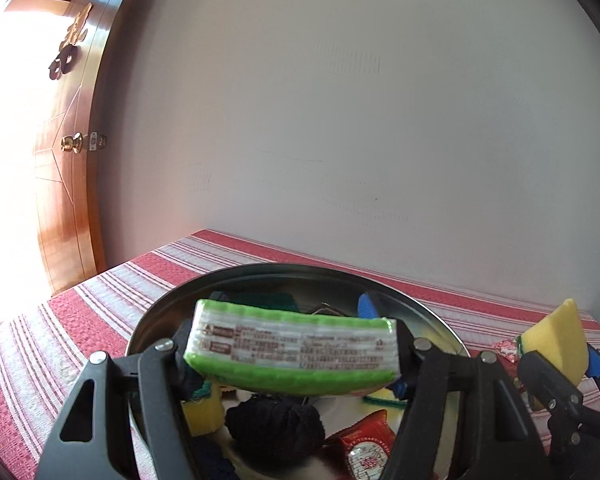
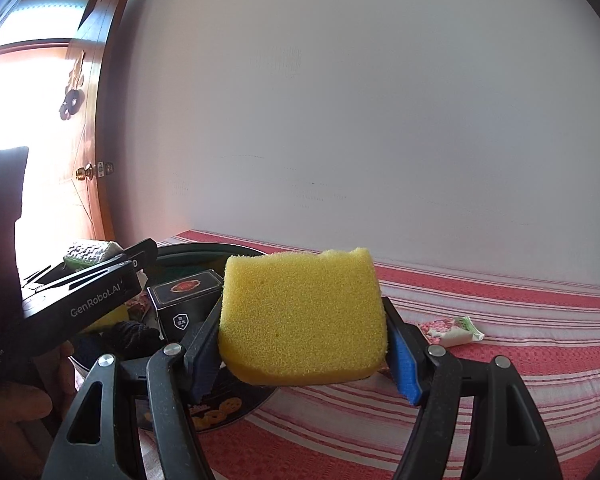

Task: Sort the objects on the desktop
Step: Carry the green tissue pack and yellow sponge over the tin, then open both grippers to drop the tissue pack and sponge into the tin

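My left gripper is shut on a green-and-white tissue pack, held above a round metal tin. Inside the tin lie a black yarn ball, a red packet, a yellow sponge piece and other small items. My right gripper is shut on a yellow sponge, held in the air just right of the tin. In the left wrist view that sponge shows at the right edge. The left gripper body fills the left of the right wrist view.
A red-and-white striped cloth covers the table up to a plain white wall. A small pink-and-green packet lies on the cloth to the right. A black box sits in the tin. A wooden door stands at the left.
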### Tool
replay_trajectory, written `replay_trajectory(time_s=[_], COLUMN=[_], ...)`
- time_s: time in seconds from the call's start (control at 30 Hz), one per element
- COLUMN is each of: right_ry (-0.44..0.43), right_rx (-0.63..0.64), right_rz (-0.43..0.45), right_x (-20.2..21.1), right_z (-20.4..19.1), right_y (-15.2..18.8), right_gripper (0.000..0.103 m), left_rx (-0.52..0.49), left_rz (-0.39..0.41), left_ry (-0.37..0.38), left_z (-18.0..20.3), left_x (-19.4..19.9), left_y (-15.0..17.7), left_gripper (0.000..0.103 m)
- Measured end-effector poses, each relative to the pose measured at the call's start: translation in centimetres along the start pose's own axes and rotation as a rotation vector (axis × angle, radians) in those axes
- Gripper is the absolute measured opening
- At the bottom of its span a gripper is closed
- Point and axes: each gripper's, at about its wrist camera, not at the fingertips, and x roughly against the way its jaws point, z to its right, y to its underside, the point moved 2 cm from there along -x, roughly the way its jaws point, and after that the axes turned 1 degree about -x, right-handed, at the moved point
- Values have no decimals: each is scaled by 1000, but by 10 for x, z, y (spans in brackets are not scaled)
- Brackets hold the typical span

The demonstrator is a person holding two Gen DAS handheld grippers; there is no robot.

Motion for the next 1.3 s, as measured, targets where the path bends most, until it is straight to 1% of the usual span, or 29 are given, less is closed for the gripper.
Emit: replay_trajectory(time_s=[0.13, 0.3, 0.5, 0.73, 0.87, 0.97, 1.13, 1.3], right_ry=[-27, -65, -96, -96, -88, -100, -107, -117], right_rx=[-9, -18, -54, -56, -81, -111, -92, -32], right_rz=[1, 16, 21, 31, 26, 23, 20, -4], right_x=[-11, -22, -32, -41, -50, -57, -67, -79], right_z=[-12, -31, -43, -50, -53, -55, -69, -86], right_y=[-3, -11, -18, -27, -35, -44, -57, -67], right_gripper=[72, 72, 72, 72, 72, 72, 72, 72], left_rx=[17, 13, 70, 94, 114, 110, 99, 87], left_rz=[-9, -3, -38, -67, -75, -73, -70, -75], left_ry=[-30, -62, -94, -146, -167, -175, -181, -203], left_z=[-16, -31, -47, -56, -60, -58, -56, -55], left_x=[-9, -14, -21, -26, -27, -26, -24, -26], left_y=[-2, -4, -3, -1, 0, 1, 1, 0], left_gripper=[68, 68, 68, 68, 68, 68, 68, 68])
